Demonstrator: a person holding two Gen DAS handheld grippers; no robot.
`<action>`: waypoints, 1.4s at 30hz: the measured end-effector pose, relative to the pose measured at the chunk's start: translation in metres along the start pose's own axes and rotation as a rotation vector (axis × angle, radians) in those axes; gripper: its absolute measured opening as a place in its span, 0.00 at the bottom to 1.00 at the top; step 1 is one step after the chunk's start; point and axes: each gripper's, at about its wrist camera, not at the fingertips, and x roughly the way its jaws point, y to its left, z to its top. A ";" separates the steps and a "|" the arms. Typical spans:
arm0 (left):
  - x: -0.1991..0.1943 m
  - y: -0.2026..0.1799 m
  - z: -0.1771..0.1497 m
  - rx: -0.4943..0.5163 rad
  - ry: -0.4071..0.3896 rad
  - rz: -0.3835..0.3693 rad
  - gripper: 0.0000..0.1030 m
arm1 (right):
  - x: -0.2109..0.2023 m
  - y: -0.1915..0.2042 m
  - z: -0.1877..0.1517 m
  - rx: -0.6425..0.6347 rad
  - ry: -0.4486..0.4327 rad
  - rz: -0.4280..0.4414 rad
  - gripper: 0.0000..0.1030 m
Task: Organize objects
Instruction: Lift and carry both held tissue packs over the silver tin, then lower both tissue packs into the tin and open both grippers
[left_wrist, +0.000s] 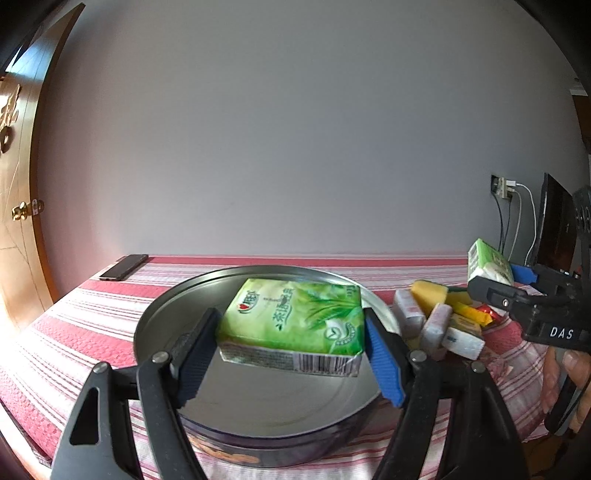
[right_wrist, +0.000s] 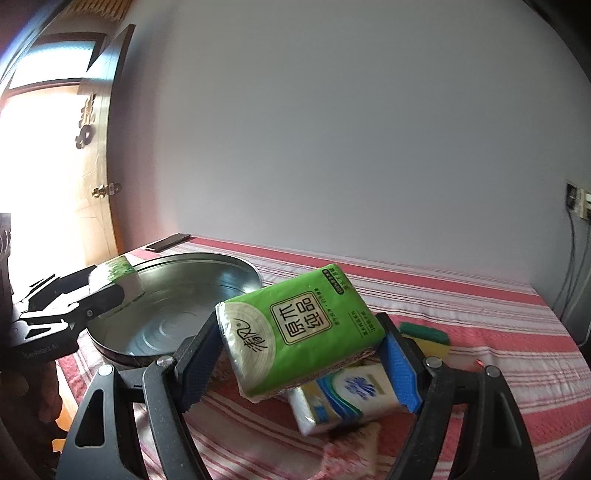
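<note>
My left gripper (left_wrist: 291, 345) is shut on a green tissue pack with a leaf print (left_wrist: 295, 321) and holds it above the round metal tray (left_wrist: 159, 317). It also shows in the right wrist view (right_wrist: 114, 275), at the tray's left rim (right_wrist: 207, 258). My right gripper (right_wrist: 303, 354) is shut on a second green tissue pack (right_wrist: 299, 332), held tilted above the pile at the tray's right. That pack also shows in the left wrist view (left_wrist: 485, 262).
A pile to the right of the tray holds white tissue packs (left_wrist: 436, 326) (right_wrist: 351, 395), a yellow-and-green sponge (left_wrist: 428, 293) (right_wrist: 424, 332) and small red and yellow items (left_wrist: 476, 314). A phone (left_wrist: 123, 266) lies at the far left corner of the striped cloth. Wall behind.
</note>
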 end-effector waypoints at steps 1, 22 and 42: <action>0.002 0.002 0.000 -0.002 0.005 0.003 0.74 | 0.002 0.000 0.001 -0.002 0.004 0.006 0.79; 0.038 0.054 0.015 -0.006 0.097 0.097 0.74 | 0.091 0.059 0.045 -0.079 0.135 0.122 0.79; 0.078 0.072 0.031 0.009 0.203 0.108 0.74 | 0.154 0.078 0.053 -0.113 0.259 0.113 0.79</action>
